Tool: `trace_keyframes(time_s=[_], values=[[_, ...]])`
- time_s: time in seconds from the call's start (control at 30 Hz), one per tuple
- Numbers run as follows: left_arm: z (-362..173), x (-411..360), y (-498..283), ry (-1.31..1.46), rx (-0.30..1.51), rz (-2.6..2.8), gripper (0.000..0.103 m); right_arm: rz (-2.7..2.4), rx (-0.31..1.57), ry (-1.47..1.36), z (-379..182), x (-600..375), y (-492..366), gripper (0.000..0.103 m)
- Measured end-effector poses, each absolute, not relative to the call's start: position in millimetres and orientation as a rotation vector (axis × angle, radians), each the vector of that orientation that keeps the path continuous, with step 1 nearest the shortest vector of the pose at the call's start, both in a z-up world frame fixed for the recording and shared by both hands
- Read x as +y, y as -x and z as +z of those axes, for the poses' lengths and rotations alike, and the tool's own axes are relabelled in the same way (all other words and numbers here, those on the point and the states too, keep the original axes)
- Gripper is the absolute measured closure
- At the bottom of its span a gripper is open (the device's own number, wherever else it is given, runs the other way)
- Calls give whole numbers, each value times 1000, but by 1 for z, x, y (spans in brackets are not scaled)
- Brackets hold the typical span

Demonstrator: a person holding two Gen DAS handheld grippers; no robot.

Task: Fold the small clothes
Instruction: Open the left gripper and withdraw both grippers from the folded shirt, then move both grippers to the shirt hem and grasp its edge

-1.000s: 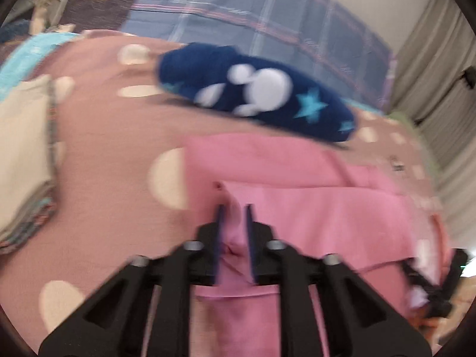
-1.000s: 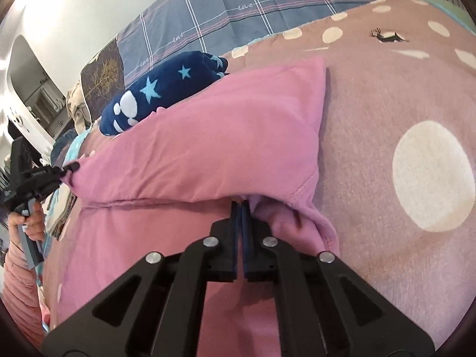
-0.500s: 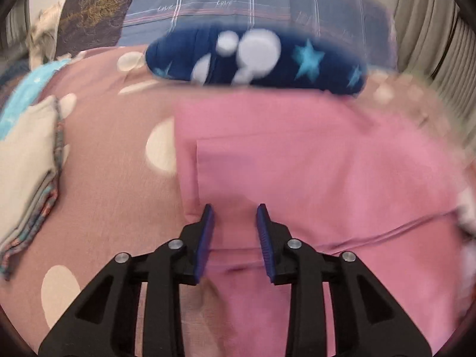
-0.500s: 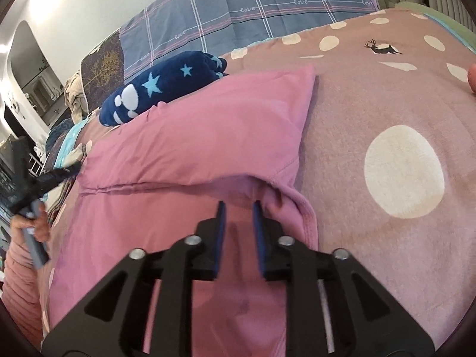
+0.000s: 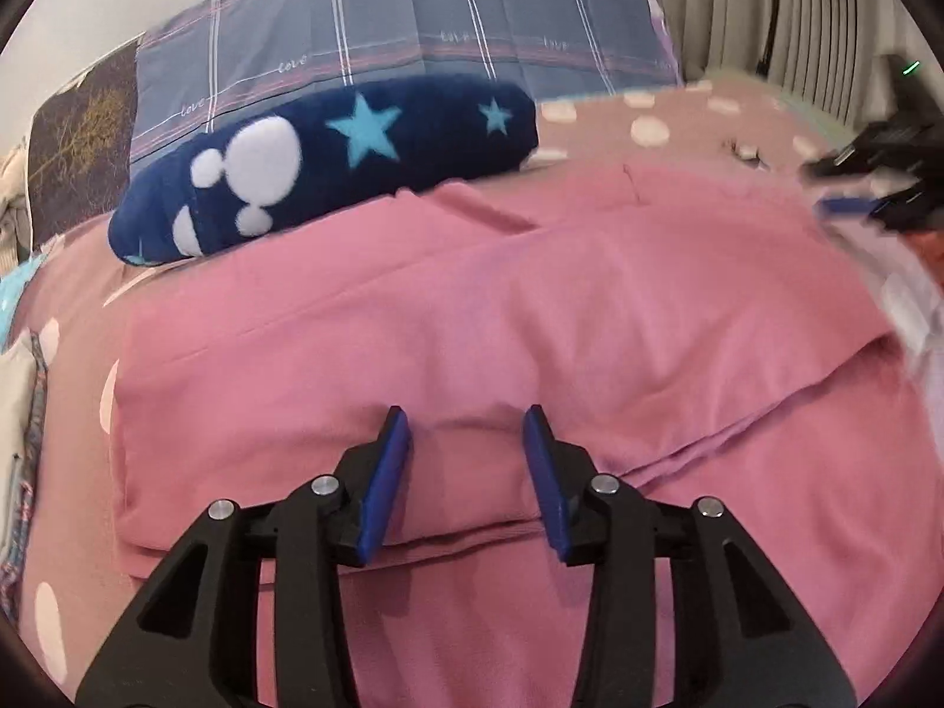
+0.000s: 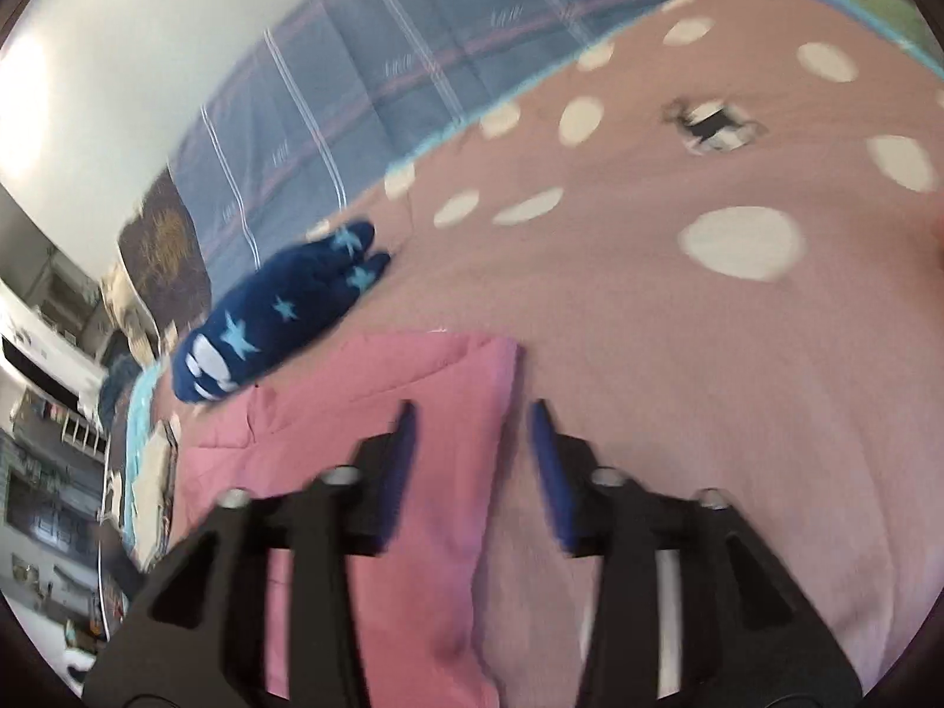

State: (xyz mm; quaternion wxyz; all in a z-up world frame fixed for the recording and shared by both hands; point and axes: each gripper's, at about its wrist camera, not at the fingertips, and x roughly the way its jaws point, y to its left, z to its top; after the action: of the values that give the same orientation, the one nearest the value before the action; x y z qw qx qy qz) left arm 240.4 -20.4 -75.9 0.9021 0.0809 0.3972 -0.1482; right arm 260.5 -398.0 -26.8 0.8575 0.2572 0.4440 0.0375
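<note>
Right gripper [image 5: 873, 189] blurred at edge; cream stack [image 5: 15, 413] cut off, perhaps clothes.

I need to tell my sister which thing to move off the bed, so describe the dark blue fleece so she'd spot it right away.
Start at the polka-dot bedspread and look toward the plaid pillow at the head. Lying just in front of that pillow, beyond the folded pink garment, is the rolled navy fleece. It is the only dark fuzzy thing there, printed with light blue stars and a white paw print.
</note>
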Motion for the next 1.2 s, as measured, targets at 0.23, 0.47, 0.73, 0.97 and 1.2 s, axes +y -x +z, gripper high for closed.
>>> trace_keyframes(time_s=[0.23, 0.47, 0.73, 0.97, 1.2], values=[[-78, -18, -245, -145, 825, -320, 60, 44, 958, -444, -41, -373, -306, 99], [-82, -23, -242, -165, 820, -307, 60, -80, 961, -233, -66, -366, -308, 100], [-49, 7, -254, -62, 803, -307, 59, -57, 796, -11, -4, -321, -283, 67], [-28, 78, -343, -125, 817, -15, 46, 96, 900, 21, -14, -295, -332, 62], [-83, 106, -373, -104, 898, 30, 48, 157, 1047, 124, -55, -261, -371, 85]])
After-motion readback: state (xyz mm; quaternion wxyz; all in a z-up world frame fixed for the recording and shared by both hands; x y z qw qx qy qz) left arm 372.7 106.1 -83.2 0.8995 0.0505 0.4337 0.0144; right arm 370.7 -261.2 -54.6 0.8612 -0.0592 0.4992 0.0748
